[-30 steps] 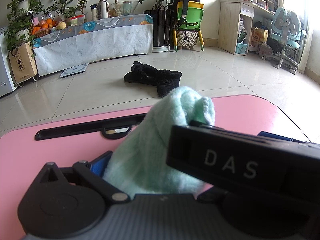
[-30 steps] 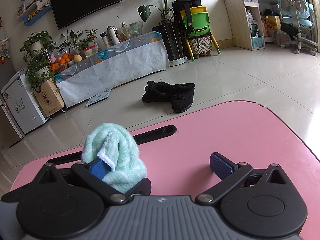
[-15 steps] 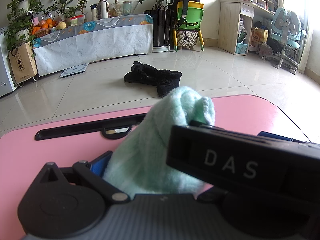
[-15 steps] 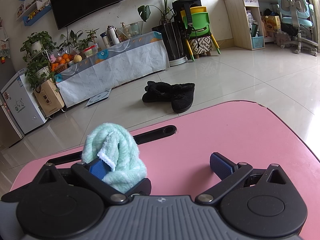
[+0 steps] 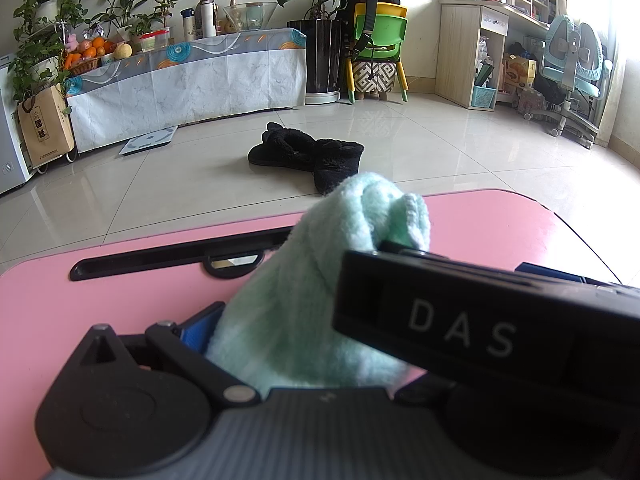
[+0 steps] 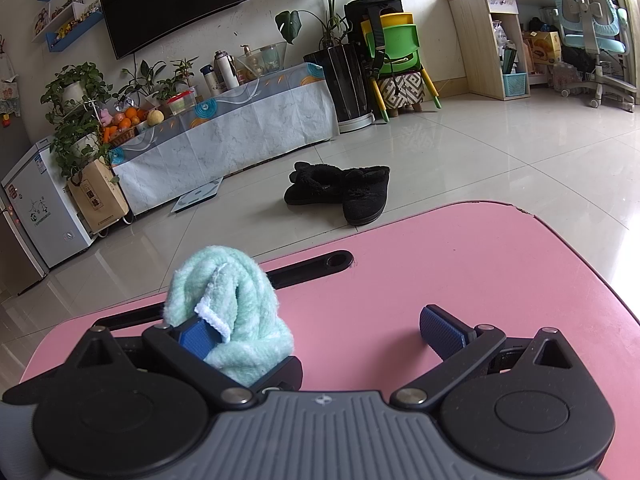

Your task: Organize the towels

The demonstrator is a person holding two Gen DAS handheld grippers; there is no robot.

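Tiled living-room floor (image 5: 440, 152) stretches ahead of the left gripper (image 5: 304, 332), with a pair of black fuzzy slippers (image 5: 308, 152) lying on it beyond the far edge of the smooth pink tabletop (image 5: 120, 264) over which the gripper sits. Seen from the left wrist, a mint-green fluffy terry towel (image 5: 312, 292) fills the space just ahead of the gripper body, bunched into a peak and pressed against the blue pad of the left finger (image 5: 196, 328). A black bar lettered DAS (image 5: 460, 324), part of the other gripper, crosses in front and hides the right finger, so I cannot tell how far the left gripper's jaws stand. A black slot handle (image 5: 172, 258) is set in the tabletop beyond the towel.

From the right wrist, the same pink tabletop (image 6: 480, 272) lies under the right gripper (image 6: 320, 332), and the slippers (image 6: 344, 192) rest on the floor beyond it. Its jaws stand wide apart. The towel (image 6: 236, 312) is rolled into a lump leaning on the left blue finger pad (image 6: 196, 336), touching it, while the right blue pad (image 6: 440, 330) is bare and well apart from the cloth.
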